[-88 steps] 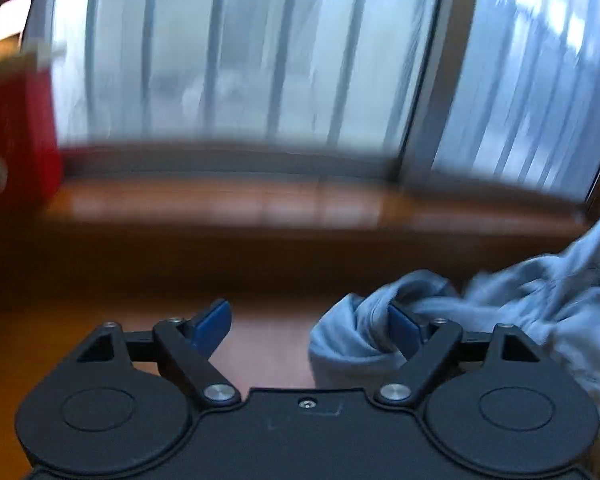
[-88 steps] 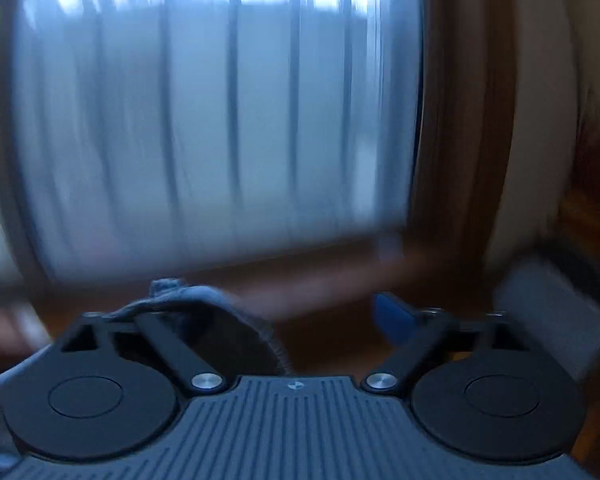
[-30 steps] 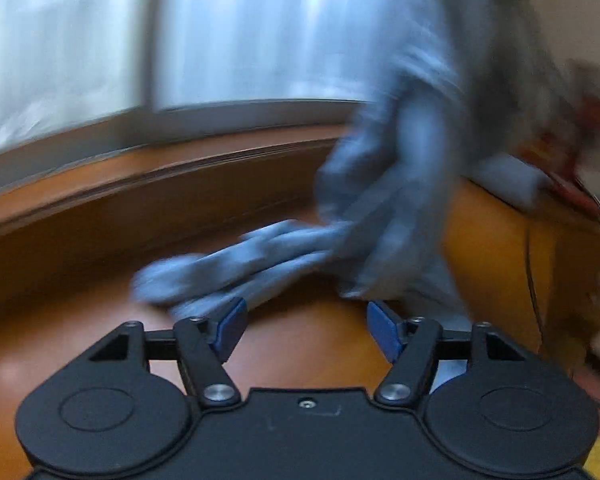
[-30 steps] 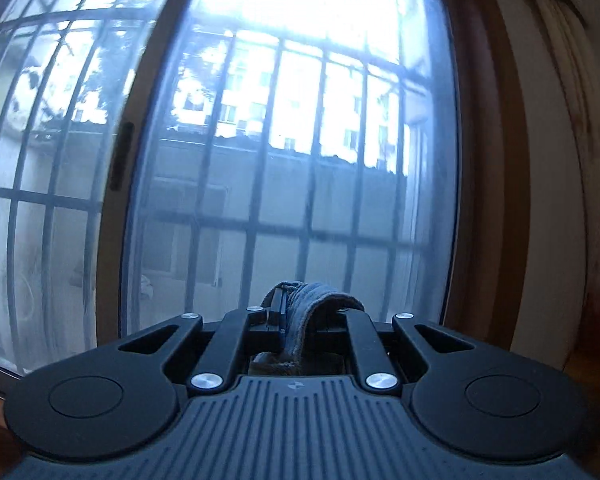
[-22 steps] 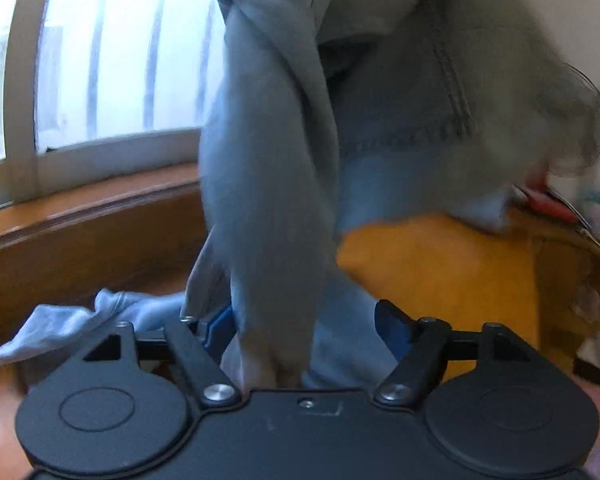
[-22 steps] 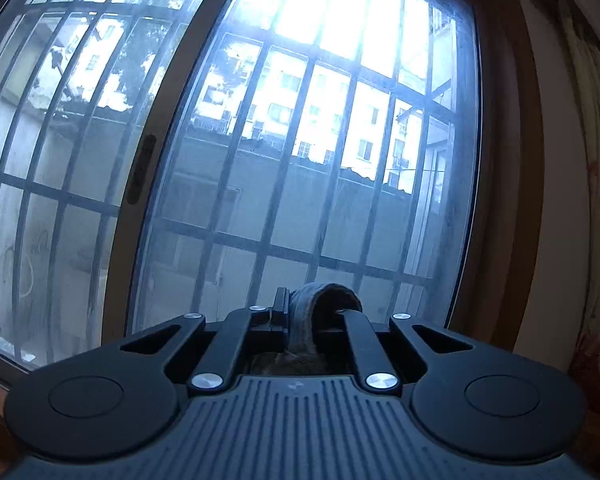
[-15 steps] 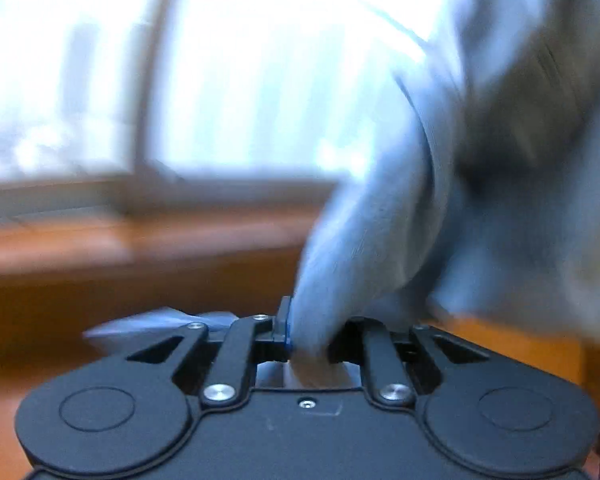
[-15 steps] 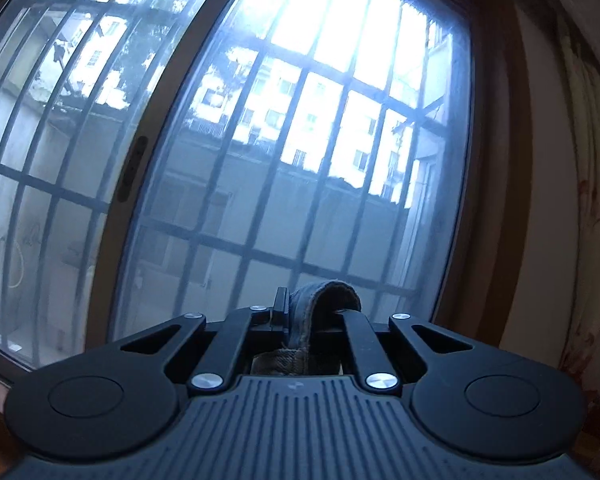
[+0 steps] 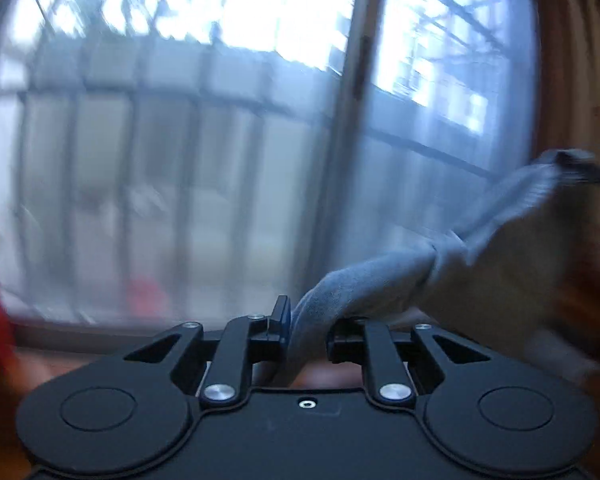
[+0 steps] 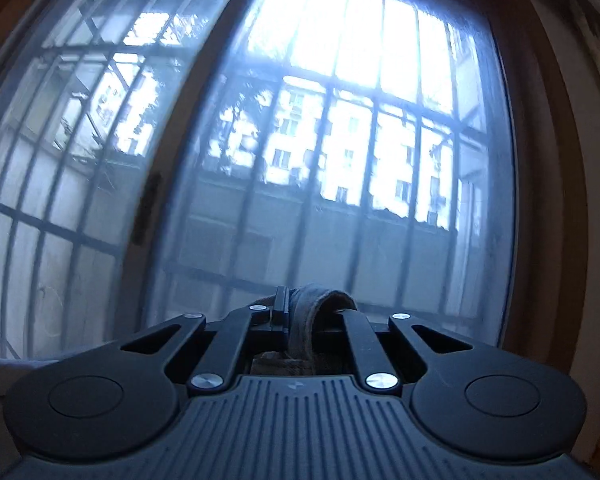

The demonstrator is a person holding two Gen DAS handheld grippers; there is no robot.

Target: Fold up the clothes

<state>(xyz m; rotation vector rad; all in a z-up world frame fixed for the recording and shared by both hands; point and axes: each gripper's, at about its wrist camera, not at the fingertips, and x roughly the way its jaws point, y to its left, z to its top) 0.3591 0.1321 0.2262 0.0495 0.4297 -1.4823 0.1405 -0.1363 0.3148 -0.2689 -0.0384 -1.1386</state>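
Barred window [image 10: 340, 160] behind, both grippers clamp grey garment [image 9: 380, 276] edges

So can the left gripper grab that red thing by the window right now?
Probably not: the left gripper is shut on the light blue fabric garment, so it has no free grip, and the blurry red thing sits farther off by the window.

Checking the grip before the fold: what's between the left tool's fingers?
Left wrist view: a bunched fold of the grey garment sits clamped in the left tool, trailing off right.
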